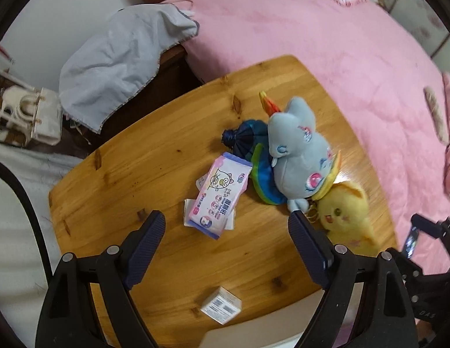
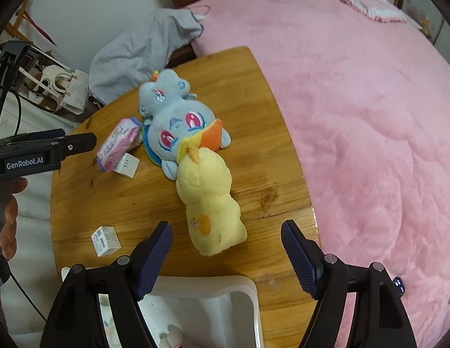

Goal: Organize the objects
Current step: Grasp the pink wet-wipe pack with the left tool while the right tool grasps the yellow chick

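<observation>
A wooden table [image 1: 117,174] [image 2: 268,133] carries a blue pony plush [image 1: 300,153] [image 2: 178,121], a yellow plush [image 1: 346,217] [image 2: 210,203], a pink tissue pack [image 1: 219,194] [image 2: 117,145] lying on a small white box [image 2: 127,165], a dark blue crumpled bottle [image 1: 245,137] and another small white box [image 1: 222,304] [image 2: 106,240]. My left gripper [image 1: 225,226] is open above the tissue pack; it shows from the side in the right wrist view [image 2: 79,142]. My right gripper [image 2: 226,232] is open, its fingers on either side of the yellow plush's lower end.
A white bin [image 2: 242,290] with small items inside stands at the table's near edge. A pink bed [image 2: 370,116] lies to the right. Grey cloth [image 1: 123,58] drapes over dark furniture behind the table. A white handbag [image 1: 30,116] sits at left.
</observation>
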{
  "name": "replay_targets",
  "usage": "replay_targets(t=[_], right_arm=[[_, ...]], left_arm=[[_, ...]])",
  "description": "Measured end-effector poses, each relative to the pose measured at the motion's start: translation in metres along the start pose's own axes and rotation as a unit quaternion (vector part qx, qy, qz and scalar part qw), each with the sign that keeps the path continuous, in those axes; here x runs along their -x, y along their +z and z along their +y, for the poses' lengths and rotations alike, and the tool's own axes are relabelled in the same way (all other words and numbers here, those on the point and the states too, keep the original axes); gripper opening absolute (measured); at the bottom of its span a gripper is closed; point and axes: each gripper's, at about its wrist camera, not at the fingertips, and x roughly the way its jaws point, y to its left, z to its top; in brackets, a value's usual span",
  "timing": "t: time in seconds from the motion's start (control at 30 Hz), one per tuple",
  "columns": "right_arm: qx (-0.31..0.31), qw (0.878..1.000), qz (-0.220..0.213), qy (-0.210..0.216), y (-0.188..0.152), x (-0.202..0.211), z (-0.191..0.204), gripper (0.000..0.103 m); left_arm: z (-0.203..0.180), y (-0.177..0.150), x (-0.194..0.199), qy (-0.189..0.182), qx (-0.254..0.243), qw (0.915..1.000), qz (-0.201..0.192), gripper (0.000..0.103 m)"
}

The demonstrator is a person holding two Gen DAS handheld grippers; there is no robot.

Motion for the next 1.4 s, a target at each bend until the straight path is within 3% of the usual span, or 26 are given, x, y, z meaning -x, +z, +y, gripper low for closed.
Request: replay_targets(t=[0.23,0.53,0.63,0.8,0.9,1.03,1.23,1.4], right_arm=[[-0.008,1.0,0.024,0.008,0.004,-0.03,-0.002,0.078],[-0.009,0.999,0.043,0.007,0.008,-0.055,0.001,0.078],[-0.013,0.999,0.049,0.008,0.011,-0.062,0.002,0.078],[-0.019,0.998,0.054,0.01,0.015,-0.07,0.003,0.078],[-0.017,0.998,0.06,0.014,0.016,-0.077,0.005,0.073],[-0.009,0.997,0.064,0.03,0.014,-0.08,0.012,0.054],[0.0,0.999,0.05,0.021,0.011,-0.075,0.015,0.051],[-0.02,0.998,0.04,0.049,0.009,-0.062,0.009,0.05]], left_arm=[[-0.007,0.005,-0.032,0.02,-0.046,0.9984,0.025,0.088],[0.0,0.014,-0.069,0.02,-0.041,0.9972,0.059,0.081],[0.003,0.015,-0.078,0.016,-0.031,0.997,0.069,0.076],[0.012,0.018,-0.092,-0.009,0.0,0.9958,0.091,0.058],[0.016,0.02,-0.094,-0.013,0.013,0.9959,0.089,0.051],[0.021,0.021,-0.092,-0.014,0.027,0.996,0.084,0.045],[0.03,0.019,-0.083,-0.018,0.055,0.9967,0.058,0.039],[0.036,0.016,-0.064,-0.017,0.077,0.9965,0.03,0.038]])
